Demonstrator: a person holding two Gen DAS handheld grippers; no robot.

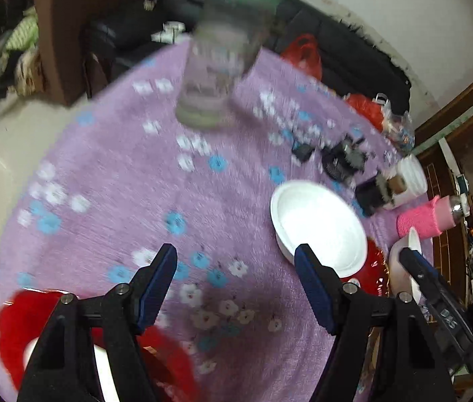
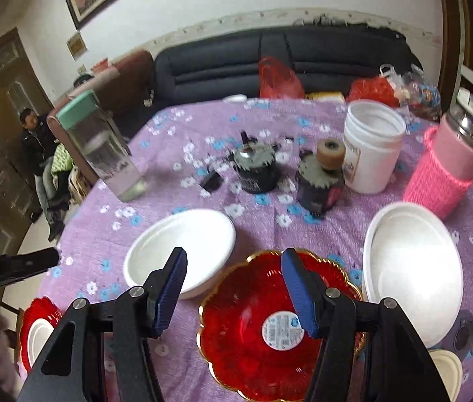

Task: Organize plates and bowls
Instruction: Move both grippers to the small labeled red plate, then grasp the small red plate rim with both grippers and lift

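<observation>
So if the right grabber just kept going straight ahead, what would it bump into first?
Probably the red plate: the open right gripper hangs right over it. Depth is hard to judge.

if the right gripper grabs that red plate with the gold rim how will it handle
The red plate looks like glossy moulded plastic or glass, so probably rigid but slippery against the fingers. Its scalloped gold rim is thin, which likely offers a narrow edge to pinch. It sits flat on the purple tablecloth, so it should slide rather than tip if pushed.
</observation>
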